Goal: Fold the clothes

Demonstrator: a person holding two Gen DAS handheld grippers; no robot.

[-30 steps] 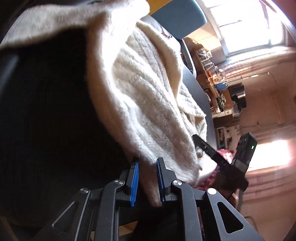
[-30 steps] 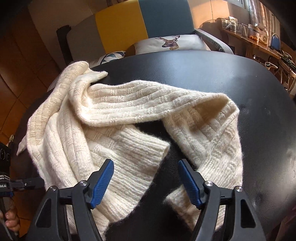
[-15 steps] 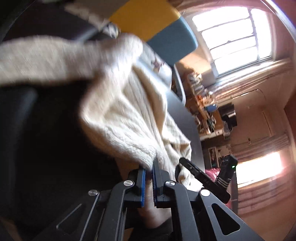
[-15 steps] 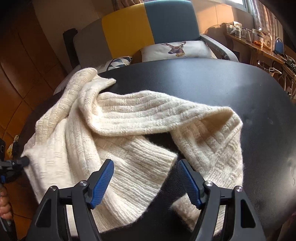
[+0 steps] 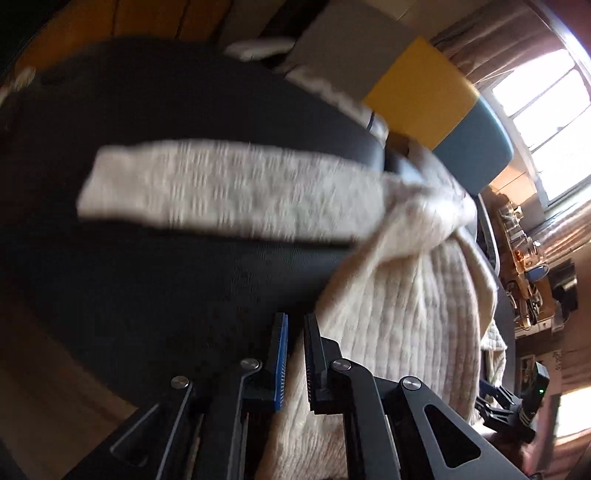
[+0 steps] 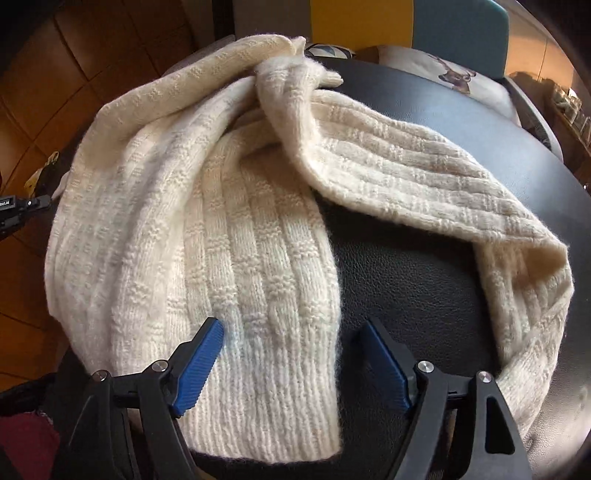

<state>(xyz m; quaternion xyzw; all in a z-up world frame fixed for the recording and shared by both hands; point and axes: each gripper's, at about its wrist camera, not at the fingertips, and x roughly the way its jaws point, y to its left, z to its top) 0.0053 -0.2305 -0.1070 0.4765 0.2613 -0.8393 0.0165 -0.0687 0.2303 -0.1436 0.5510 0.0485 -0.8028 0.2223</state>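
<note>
A cream ribbed knit sweater (image 6: 258, 240) lies rumpled on the round black table (image 6: 406, 277). My right gripper (image 6: 295, 343) is open, its blue pads either side of the ribbed hem, just above it. In the left wrist view the sweater (image 5: 406, 332) spreads to the right and one sleeve (image 5: 229, 188) stretches blurred across the dark table (image 5: 147, 277). My left gripper (image 5: 295, 332) is shut on the sweater's edge, cream fabric pinched between its fingers. The left gripper's tip (image 6: 22, 210) shows at the sweater's left side. The right gripper (image 5: 509, 410) appears low on the right.
A yellow and teal chair (image 6: 458, 22) stands behind the table with a deer-print cushion (image 6: 454, 74) on it. Wooden floor (image 6: 37, 92) lies to the left. A cluttered shelf (image 5: 524, 258) and a bright window (image 5: 535, 92) are at the far right.
My left gripper closed tighter on the sweater's edge and swung, so a sleeve now lies across the table. The right gripper moved closer over the hem, still open.
</note>
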